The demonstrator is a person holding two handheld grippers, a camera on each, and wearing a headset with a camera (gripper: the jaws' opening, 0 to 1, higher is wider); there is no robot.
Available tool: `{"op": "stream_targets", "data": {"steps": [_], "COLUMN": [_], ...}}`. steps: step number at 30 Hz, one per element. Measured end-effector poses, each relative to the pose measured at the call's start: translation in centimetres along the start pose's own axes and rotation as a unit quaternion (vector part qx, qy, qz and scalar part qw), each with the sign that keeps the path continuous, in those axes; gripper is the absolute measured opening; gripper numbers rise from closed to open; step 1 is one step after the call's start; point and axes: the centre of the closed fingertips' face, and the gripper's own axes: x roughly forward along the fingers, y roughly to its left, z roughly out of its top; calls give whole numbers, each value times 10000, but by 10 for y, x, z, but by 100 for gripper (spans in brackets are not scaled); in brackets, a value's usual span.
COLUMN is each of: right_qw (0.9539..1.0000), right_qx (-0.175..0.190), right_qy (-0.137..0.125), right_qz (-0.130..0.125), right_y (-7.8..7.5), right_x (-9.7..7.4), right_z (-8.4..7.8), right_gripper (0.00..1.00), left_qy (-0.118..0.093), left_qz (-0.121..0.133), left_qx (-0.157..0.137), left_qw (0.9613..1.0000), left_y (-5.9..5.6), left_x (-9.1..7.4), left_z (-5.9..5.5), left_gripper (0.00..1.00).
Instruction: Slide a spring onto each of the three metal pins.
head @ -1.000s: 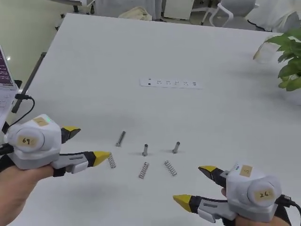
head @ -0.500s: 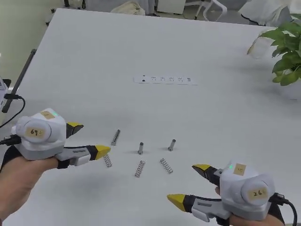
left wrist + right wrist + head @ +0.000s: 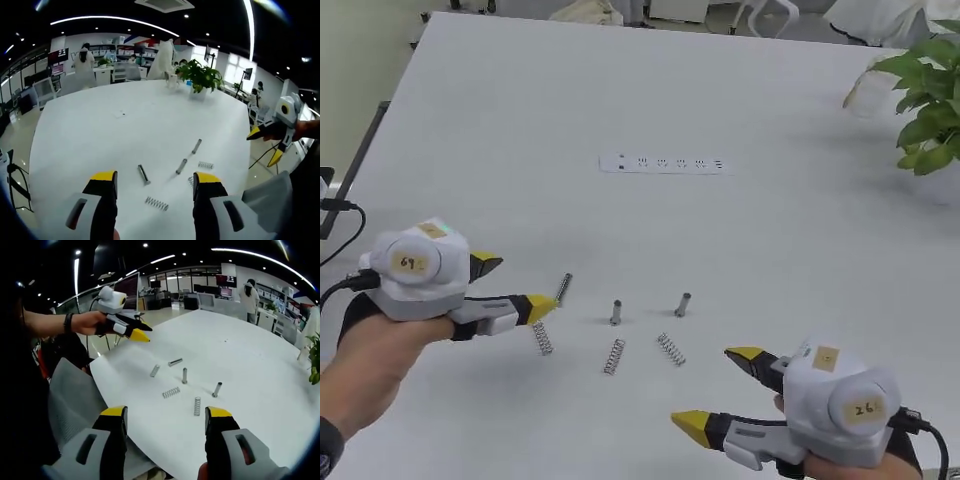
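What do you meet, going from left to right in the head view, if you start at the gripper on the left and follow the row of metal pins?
left gripper → pin lying on its side → upright middle pin → upright right pin

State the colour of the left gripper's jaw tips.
Yellow, on the left gripper; clearest in the left gripper view.
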Motion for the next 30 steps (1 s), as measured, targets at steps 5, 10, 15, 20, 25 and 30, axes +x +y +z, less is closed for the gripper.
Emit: {"op": "stream_targets", "data": {"steps": [5,10,15,20,25,30], "right_qw": [10000,10000,9999,9999,9998,9997], "right_qx": [51,53,110,122,177,206], "right_qy": [-30,7,10,50,69,90], "right_qz": [-31,-29,-27,-21,-67,-77], "right_y": [-1,-3,-3,-4,-9,-10], "right_x": [-1,0,0,-1,-2,-2], "right_z": [0,-3,-5,-8,-11,-13], "right_gripper": [61,61,61,61,61,61], "left_qy": [50,42,60,190,214,231], "left_qz": [1,20,-6,-41,-52,-41], "left_qx": [-10,-80,-184,-241,-328,-400], "left_qw": [10000,10000,9998,9995,9992,9989], "left_y": [4,7,9,13,17,19], "left_x": [9,22,36,53,62,72], "left_z": [-3,-4,-10,-18,-19,-19], "left_gripper": [56,56,55,54,54,52]}}
